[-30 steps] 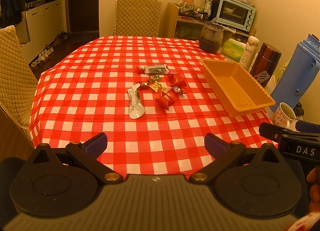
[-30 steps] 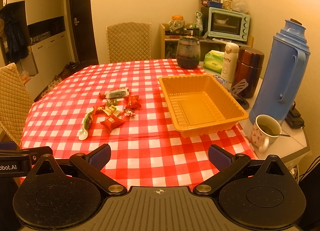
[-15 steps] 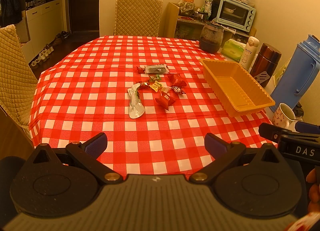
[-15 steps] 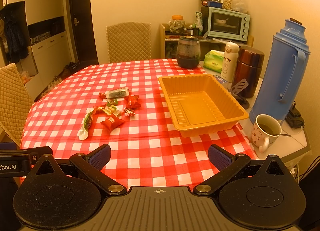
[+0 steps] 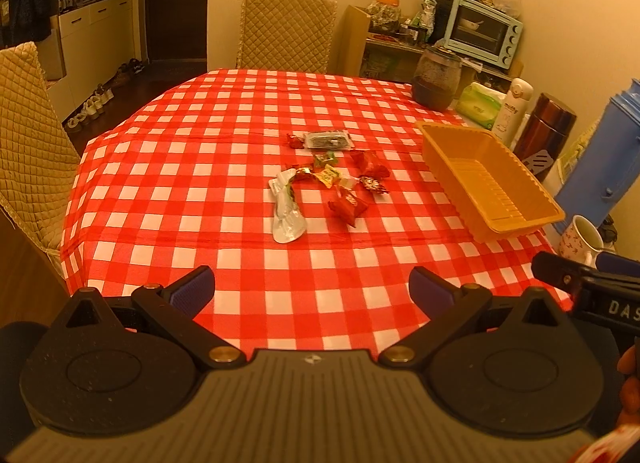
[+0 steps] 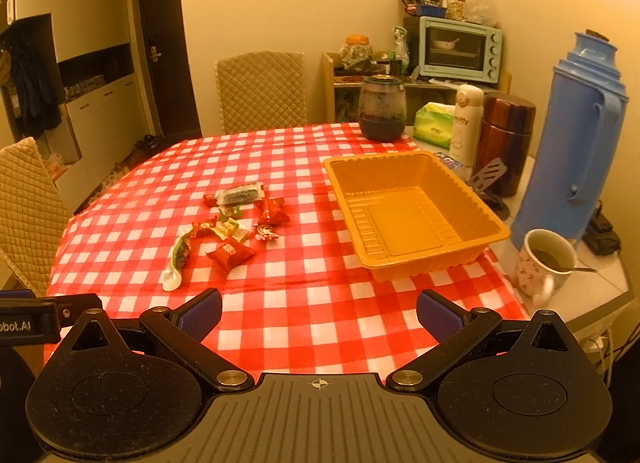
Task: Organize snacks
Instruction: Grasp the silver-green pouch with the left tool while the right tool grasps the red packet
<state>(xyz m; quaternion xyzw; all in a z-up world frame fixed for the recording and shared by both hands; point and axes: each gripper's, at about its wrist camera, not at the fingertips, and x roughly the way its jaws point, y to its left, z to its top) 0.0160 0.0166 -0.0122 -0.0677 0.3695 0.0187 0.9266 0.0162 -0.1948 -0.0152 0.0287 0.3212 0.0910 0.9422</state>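
Several wrapped snacks lie in a loose cluster mid-table: a red packet [image 5: 347, 206] [image 6: 231, 252], a long white-green wrapper [image 5: 286, 210] [image 6: 177, 259], a dark clear-wrapped bar [image 5: 327, 139] [image 6: 239, 194] and small candies. An empty orange tray [image 5: 516, 219] [image 6: 424, 259] stands to their right. My left gripper [image 5: 311, 290] is open and empty above the table's near edge. My right gripper [image 6: 319, 313] is open and empty, near the front edge too. Each gripper's side shows in the other's view.
Red checked tablecloth [image 6: 280, 151]. A dark glass jar [image 6: 382, 109] stands at the far right corner. A blue thermos [image 6: 576, 151], brown flask [image 6: 506, 143], white bottle [image 6: 466, 123] and mug [image 6: 544, 263] stand on a side counter. Quilted chairs are at the left [image 5: 28, 143] and the far end [image 5: 286, 35].
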